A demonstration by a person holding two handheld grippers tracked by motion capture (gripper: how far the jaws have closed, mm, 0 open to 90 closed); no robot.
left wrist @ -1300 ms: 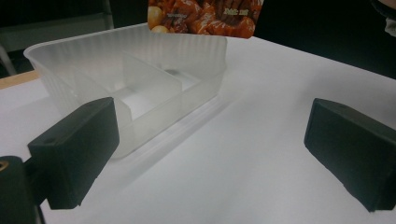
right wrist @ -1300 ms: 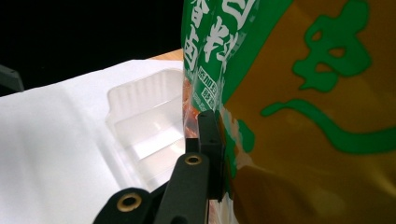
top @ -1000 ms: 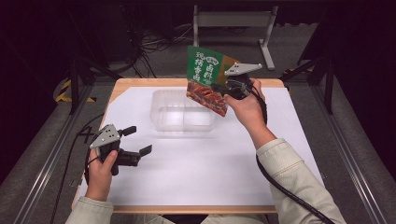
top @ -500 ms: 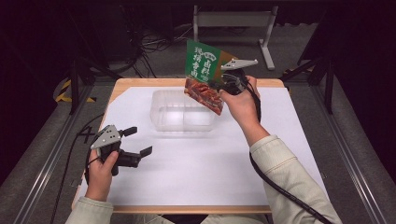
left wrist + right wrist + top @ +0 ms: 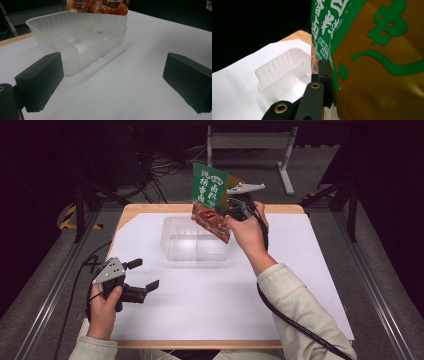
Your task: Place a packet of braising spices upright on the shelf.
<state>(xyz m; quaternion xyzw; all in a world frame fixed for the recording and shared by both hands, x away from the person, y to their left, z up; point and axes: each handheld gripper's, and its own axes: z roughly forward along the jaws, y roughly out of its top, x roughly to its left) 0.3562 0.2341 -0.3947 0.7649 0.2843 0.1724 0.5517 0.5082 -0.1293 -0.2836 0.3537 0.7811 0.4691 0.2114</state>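
We are holding a food packet (image 5: 212, 200) in the right gripper (image 5: 226, 209), whose jaws are clamped on the packet's right edge. The packet is hanging tilted in the air over the far right part of the clear plastic tray (image 5: 197, 240), its green top pointing up and away and its red lower end dipping toward the tray's rim. Whether that lower end is touching the rim, we cannot tell from the high view; in the left gripper view the packet (image 5: 97, 6) is showing just behind the tray's far wall (image 5: 82, 22). In the right gripper view the jaws are pressing together on the packet (image 5: 367, 62), with the tray (image 5: 284, 75) lying below and to the left.

The tray is sitting on the white sheet (image 5: 310, 270) covering the table, toward the far middle, and an inner divider is splitting it into compartments.

We are resting the left gripper (image 5: 142, 275) near the left edge of the sheet, well apart from the tray, its jaws standing wide apart with nothing between them.
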